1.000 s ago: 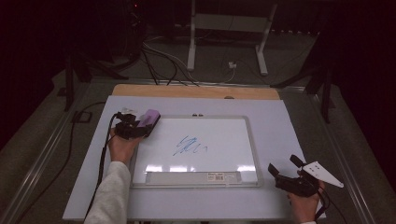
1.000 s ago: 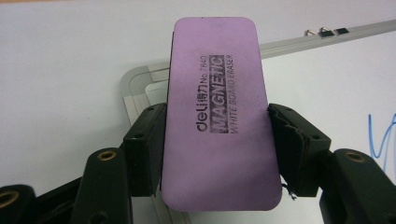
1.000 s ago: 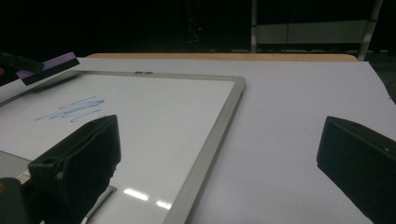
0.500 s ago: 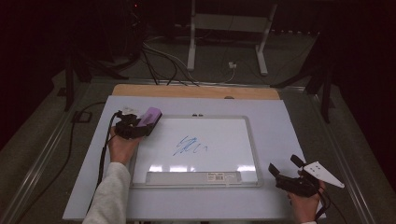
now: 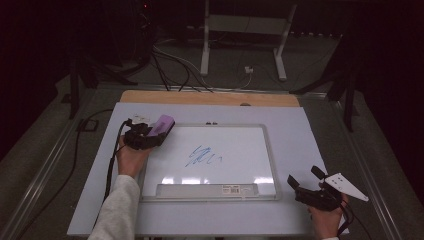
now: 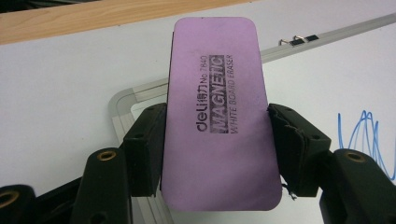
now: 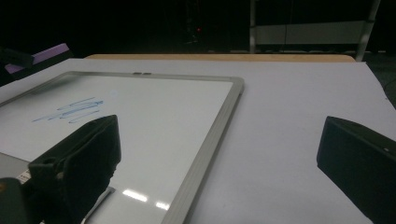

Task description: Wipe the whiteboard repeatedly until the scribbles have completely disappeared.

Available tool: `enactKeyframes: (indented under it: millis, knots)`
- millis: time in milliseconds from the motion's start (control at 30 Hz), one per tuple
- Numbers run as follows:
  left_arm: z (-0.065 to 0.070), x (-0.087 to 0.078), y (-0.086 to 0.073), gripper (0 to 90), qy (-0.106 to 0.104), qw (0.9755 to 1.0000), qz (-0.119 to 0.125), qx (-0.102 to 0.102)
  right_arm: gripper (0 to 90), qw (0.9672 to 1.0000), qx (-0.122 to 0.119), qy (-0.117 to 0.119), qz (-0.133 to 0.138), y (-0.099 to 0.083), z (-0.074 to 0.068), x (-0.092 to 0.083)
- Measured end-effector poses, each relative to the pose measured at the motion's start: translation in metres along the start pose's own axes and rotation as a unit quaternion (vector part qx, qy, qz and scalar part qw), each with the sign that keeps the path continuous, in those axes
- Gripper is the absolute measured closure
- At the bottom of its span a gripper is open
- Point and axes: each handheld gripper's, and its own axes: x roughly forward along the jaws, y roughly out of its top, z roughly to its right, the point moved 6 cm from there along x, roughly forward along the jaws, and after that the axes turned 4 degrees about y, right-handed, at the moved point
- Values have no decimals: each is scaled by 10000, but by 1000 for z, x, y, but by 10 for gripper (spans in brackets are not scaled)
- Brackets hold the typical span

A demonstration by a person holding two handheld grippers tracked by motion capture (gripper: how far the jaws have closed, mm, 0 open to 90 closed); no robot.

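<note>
Eraser [image 6: 219,121], purple, light, stiff-backed: clamped across long edges by left gripper [image 5: 145,136]. Right gripper [image 5: 306,182] spread, empty.

White-topped table [image 5: 310,130] with a bare wooden strip [image 5: 210,97] along its far edge, silver-framed whiteboard [image 5: 270,150] lying flat at its centre, blue scribble [image 5: 202,156] on the board, grey floor around it
</note>
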Motion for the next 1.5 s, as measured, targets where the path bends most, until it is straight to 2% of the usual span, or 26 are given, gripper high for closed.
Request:
enactKeyframes:
  millis: [467,700,1100,1500]
  knots:
    - [14,-1,0,417,-126,9996,-16,263,3,10000,-18,22,11,1,-1,0]
    - [26,0,-2,417,-209,9988,-59,438,3,10000,-25,21,6,0,-1,1]
    - [52,1,-8,417,-418,9954,-163,848,3,10000,-20,20,12,1,-1,0]
    - [75,3,-18,417,-622,9906,-307,1176,3,10000,-19,26,3,0,-1,1]
